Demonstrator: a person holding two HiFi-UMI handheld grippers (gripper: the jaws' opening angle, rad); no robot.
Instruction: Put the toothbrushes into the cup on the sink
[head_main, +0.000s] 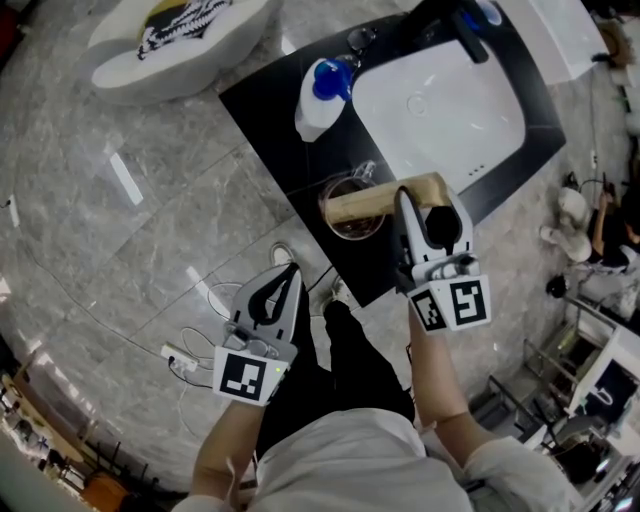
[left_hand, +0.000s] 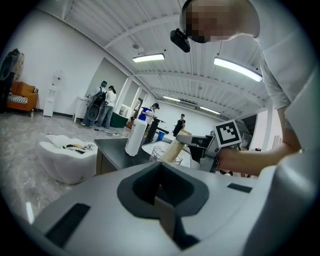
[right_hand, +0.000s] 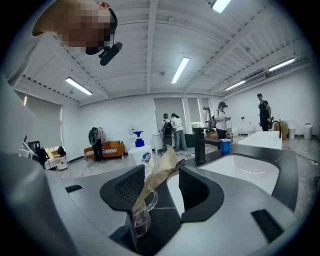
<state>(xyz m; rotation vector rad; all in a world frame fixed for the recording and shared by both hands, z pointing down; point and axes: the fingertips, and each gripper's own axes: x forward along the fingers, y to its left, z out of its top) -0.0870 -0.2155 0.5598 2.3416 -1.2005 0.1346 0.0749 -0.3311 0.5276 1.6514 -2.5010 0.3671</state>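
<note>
At the black desk (head_main: 268, 112), beside the white sink basin (head_main: 440, 120): right tongs (right_hand: 161, 172) spread wide, pads standing off on either side of a paper-wrapped toothbrush (head_main: 385, 200). Lower end of the wrapper down inside the glass cup (head_main: 326, 212), upper end slanting out over the rim towards the basin. Left tongs (head_main: 288, 275) pinched together on nothing, held low and well apart from the desk, above the floor.

By the look of it, the letting-go step of the task, with the toothbrush already in the cup. To do it well: keep the right tongs wide and draw them up and back along the slant of the wrapper, never sideways across it. Watch the nearer pad, which appears to sit just beside the paper; a snag there could drag the toothbrush out again or tip the cup, a light glass standing near the front edge of the desk. No call for the left tongs unless the cup starts to rock.

Count in view: one cup; one wrapped toothbrush, with no telling whether the wrapper holds more than one; one white pump bottle (head_main: 318, 100) with a blue head; one black tap (head_main: 462, 25); one basin; two tongs.
</note>
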